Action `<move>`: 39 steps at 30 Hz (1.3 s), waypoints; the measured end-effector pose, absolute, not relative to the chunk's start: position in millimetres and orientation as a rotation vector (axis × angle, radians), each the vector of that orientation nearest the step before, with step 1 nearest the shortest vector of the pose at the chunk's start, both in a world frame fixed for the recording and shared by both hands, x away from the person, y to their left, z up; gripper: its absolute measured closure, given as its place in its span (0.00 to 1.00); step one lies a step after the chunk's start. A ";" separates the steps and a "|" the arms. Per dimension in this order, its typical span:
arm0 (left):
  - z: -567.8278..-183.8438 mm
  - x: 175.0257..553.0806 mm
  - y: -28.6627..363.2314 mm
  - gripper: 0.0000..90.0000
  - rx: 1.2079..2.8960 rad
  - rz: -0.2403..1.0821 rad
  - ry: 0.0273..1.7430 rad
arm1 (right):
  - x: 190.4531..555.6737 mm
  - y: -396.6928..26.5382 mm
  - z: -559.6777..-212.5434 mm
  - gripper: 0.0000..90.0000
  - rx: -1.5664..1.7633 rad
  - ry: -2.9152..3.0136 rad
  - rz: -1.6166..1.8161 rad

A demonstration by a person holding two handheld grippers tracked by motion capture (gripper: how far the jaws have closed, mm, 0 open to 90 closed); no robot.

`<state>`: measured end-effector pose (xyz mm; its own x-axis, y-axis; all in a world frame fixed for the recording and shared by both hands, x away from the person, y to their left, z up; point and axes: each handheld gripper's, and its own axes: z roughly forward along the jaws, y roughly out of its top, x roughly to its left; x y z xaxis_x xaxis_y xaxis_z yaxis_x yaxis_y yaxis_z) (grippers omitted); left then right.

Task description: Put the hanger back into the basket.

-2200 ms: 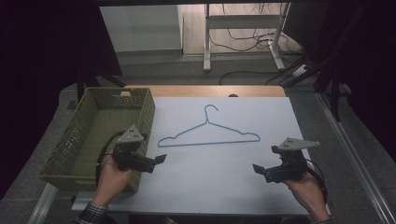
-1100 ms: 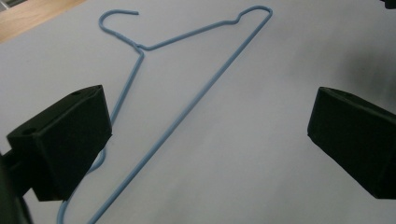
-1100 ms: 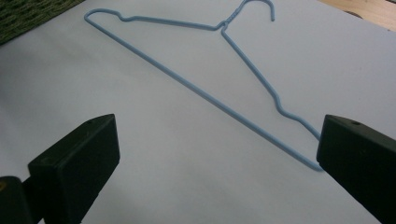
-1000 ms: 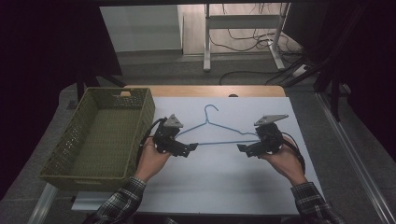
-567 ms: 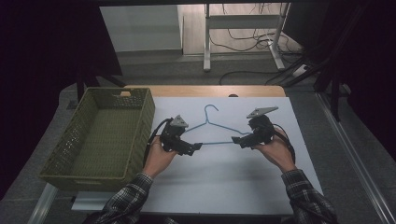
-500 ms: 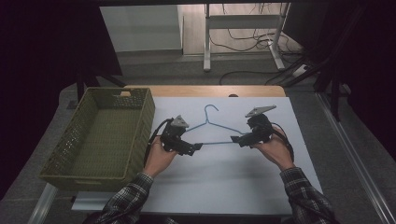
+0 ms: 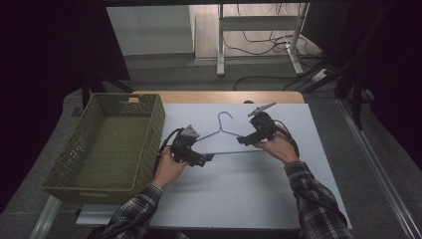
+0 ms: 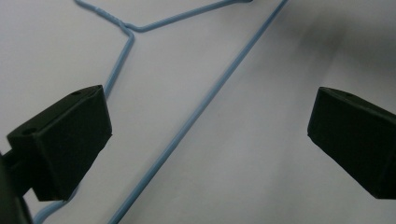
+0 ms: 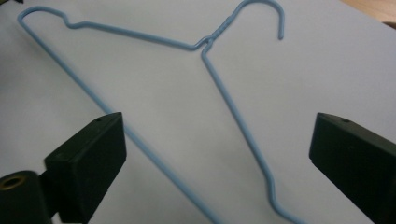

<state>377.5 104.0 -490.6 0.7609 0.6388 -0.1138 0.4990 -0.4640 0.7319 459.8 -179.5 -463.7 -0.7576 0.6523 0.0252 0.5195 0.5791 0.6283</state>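
Note:
A light-blue wire hanger (image 7: pixel 234 152) lies flat on the white sheet (image 7: pixel 239 199), hook pointing away from me. My left gripper (image 7: pixel 206 158) hovers low over its left end, jaws wide apart; in the left gripper view the hanger's bottom bar (image 8: pixel 201 109) runs between the jaws, untouched. My right gripper (image 7: pixel 242 141) is at the hanger's right shoulder. In the right gripper view the hanger's sloping arm (image 9: pixel 236 116) and bottom bar lie between the jaws, which have just been closing a little but stand wide and clear of the wire.
A green plastic basket (image 7: pixel 124 98) stands at the left of the table, close to my left hand. A strip of wooden tabletop (image 7: pixel 219 96) shows beyond the sheet. Cables and desk legs lie on the floor behind.
Both hands have come forward and inward from the table's front to the hanger and dropped lower. The right gripper has slid left over the hanger's right shoulder.

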 end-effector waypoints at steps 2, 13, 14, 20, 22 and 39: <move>-492.8 378.2 104.4 0.00 2.158 0.224 0.853 | 466.9 -176.4 -465.5 0.12 0.968 2.606 0.928; -496.9 379.7 103.5 0.00 2.165 0.232 0.860 | 492.2 -159.9 -480.7 0.49 0.822 2.666 0.882; -497.1 380.0 103.9 0.00 2.164 0.234 0.862 | 496.8 -156.8 -484.5 0.56 0.812 2.679 0.868; -497.7 381.5 105.6 0.00 2.161 0.228 0.870 | 510.1 -150.9 -495.1 0.77 0.772 2.724 0.855; -498.0 381.7 105.7 0.00 2.159 0.226 0.871 | 513.9 -148.2 -499.2 0.81 0.761 2.742 0.848; -502.6 391.3 105.6 0.01 2.134 0.203 0.954 | 517.0 -140.4 -509.0 0.95 0.586 2.786 0.791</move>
<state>391.3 105.6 -502.6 0.7062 0.6904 -0.1566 0.5669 -0.4190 0.7093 517.0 -140.4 -509.0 -0.9045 0.4206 -0.0702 0.3209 0.7799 0.5374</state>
